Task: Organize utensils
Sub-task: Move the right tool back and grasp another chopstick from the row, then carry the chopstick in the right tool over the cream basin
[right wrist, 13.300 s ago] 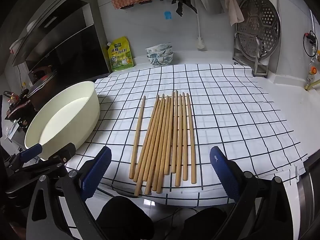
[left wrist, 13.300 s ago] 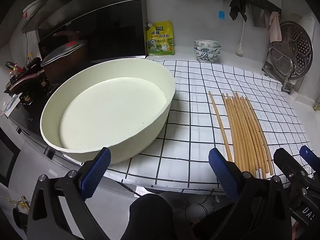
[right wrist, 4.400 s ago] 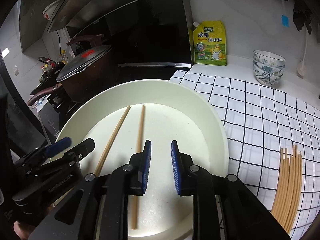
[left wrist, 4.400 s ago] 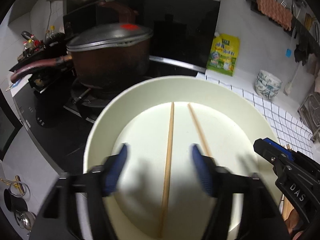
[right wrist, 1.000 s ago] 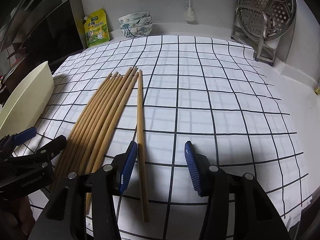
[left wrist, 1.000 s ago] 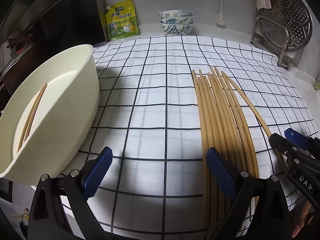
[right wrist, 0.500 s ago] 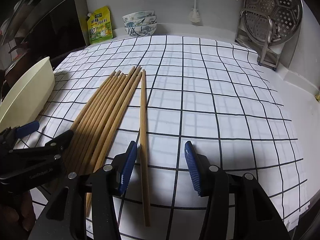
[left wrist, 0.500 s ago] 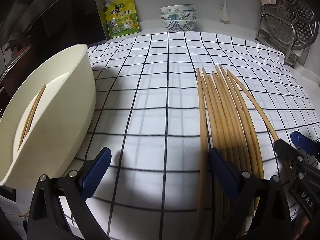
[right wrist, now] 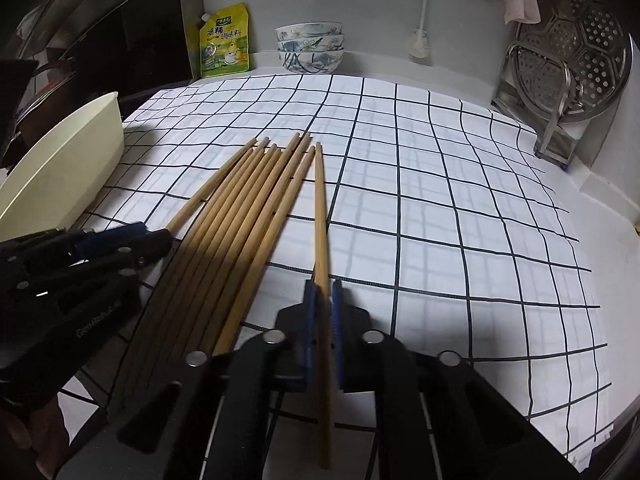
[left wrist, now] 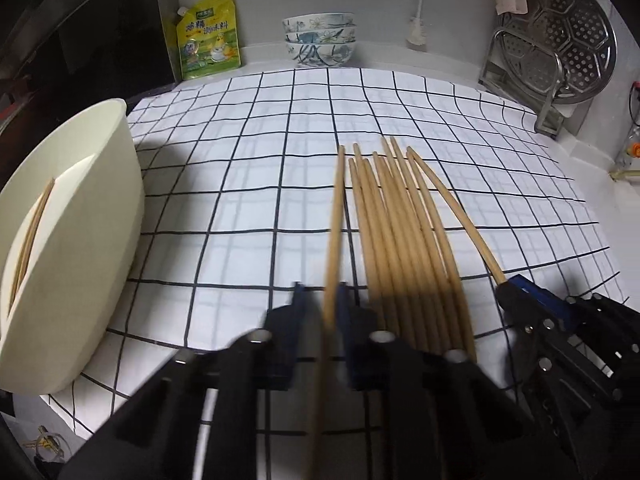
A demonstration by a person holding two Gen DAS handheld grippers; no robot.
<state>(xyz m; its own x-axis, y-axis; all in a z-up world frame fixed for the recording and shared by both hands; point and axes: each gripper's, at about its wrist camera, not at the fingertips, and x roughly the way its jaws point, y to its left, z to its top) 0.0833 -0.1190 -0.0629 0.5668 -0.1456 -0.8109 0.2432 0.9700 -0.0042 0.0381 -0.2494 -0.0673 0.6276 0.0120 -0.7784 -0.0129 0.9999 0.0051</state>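
A kitchen counter is covered by a white cloth with a black grid, and a white wall runs along the back. In the left wrist view, a yellow-green refill pouch leans on the wall at 11 o'clock, a stack of patterned bowls stands at 12 o'clock, and a perforated steel steamer tray is propped in a rack at 2 o'clock.

A cream round basin sits at 9 o'clock at the cloth's left edge, with two chopsticks lying inside it.

The left gripper is at 6 o'clock, its blue pads clamped on a single wooden chopstick, the leftmost one, which points toward 12 o'clock. Just to its right lies the row of loose chopsticks on the cloth, fanning slightly.

In the right wrist view, the right gripper at 6 o'clock is likewise clamped on the rightmost chopstick, whose far tip rests near the tips of the row. The butt end of this chopstick passes back beyond the pads. The basin shows at 9 o'clock in this view.
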